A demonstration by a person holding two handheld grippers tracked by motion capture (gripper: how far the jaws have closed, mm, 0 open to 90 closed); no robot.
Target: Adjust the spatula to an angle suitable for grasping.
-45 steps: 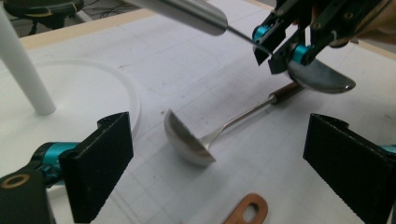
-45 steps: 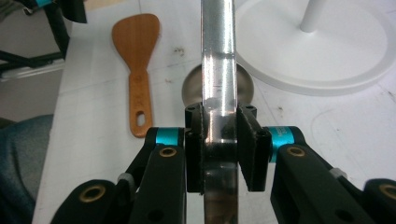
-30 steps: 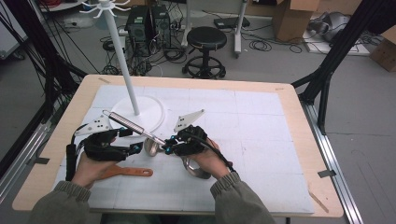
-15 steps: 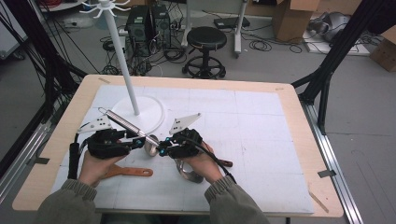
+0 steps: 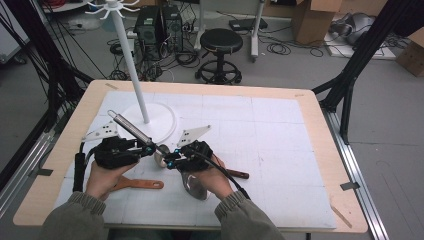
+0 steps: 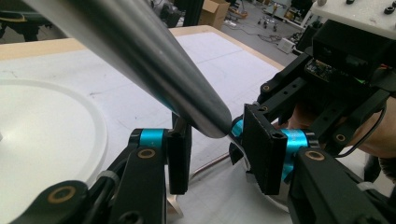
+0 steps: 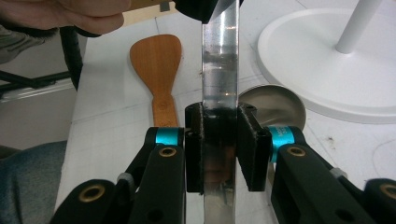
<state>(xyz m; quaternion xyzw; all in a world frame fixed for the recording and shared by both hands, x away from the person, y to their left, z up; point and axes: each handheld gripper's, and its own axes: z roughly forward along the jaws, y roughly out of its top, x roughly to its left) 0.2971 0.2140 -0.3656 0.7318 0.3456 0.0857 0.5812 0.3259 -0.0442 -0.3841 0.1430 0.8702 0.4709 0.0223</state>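
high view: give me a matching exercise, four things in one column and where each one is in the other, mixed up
Things:
1. wooden spatula
2. steel ladle
3. white stand
4. black stool

Places:
a. on the floor beyond the table
b. clamped in the right gripper
c. lying flat on the mat by the left hand
d. upright on the mat

Pairs: 1-c, 2-b, 3-d, 4-a
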